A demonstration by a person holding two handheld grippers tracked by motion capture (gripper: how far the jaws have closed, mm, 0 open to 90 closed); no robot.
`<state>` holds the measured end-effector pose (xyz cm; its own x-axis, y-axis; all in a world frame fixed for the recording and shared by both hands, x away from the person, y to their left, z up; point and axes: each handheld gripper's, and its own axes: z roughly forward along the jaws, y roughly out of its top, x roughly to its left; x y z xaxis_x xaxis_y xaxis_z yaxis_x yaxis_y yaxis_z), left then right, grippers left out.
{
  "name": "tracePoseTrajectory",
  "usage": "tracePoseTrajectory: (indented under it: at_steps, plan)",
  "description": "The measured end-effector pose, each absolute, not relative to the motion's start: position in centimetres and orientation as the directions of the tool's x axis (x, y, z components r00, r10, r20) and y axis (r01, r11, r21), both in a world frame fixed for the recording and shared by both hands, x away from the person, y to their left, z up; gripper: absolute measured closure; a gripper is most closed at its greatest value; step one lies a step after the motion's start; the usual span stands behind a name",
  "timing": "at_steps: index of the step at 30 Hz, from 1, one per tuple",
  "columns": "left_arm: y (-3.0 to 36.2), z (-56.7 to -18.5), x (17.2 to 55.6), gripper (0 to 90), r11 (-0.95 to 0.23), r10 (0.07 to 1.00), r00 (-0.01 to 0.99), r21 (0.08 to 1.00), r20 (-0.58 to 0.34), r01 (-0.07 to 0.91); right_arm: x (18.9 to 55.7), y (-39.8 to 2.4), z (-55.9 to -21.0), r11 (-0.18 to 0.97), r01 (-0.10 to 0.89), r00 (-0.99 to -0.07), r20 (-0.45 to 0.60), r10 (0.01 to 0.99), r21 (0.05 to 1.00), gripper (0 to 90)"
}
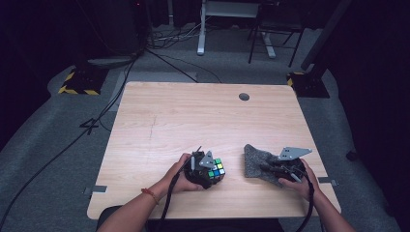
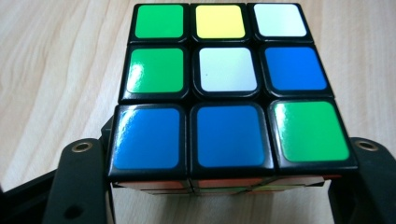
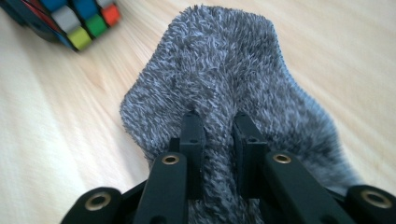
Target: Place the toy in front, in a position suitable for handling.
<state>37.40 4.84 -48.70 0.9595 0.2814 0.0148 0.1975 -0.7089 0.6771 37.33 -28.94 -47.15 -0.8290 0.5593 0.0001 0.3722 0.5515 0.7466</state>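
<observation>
my left tool [image 2: 224, 186] pinching cube [image 2: 224, 79] | my right tool [image 3: 218, 126] pinching grey cloth [image 3: 224, 60] | both on worktop [image 1: 193, 116]

Black jaws, brass screws; orange wristband [image 1: 150, 195]; grey plates.
</observation>
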Motion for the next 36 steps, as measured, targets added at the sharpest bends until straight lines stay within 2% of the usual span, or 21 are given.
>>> tracePoseTrajectory:
  at_steps: [5,10,22,31,36]
  plan:
    - [4.2,-47.5,37.4,33.4,-0.715,0.254,0.965,0.683,0.062,0.145,36.4,-27.6,-45.2,0.530,0.310,-0.853,-0.016,0.522,0.789,77.5]
    - [3.9,-47.2,37.6,33.5,-0.720,0.258,0.964,0.678,0.062,0.149,35.6,-25.9,-43.1,0.518,0.243,-0.878,-0.040,0.476,0.820,77.5]
    - [0.8,-46.1,37.4,33.6,-0.767,0.225,0.965,0.635,0.134,0.090,35.2,-20.3,-41.8,0.600,0.149,-0.928,-0.098,0.359,0.786,77.5]
    - [0.9,-46.1,37.3,33.7,-0.777,0.219,0.965,0.624,0.142,0.084,35.3,-19.1,-41.8,0.635,0.131,-0.919,-0.148,0.367,0.762,77.5]
    - [1.2,-45.8,36.9,33.7,-0.765,0.196,0.973,0.640,0.126,0.071,35.8,-20.2,-42.0,0.648,0.157,-0.889,-0.180,0.422,0.745,78.0]
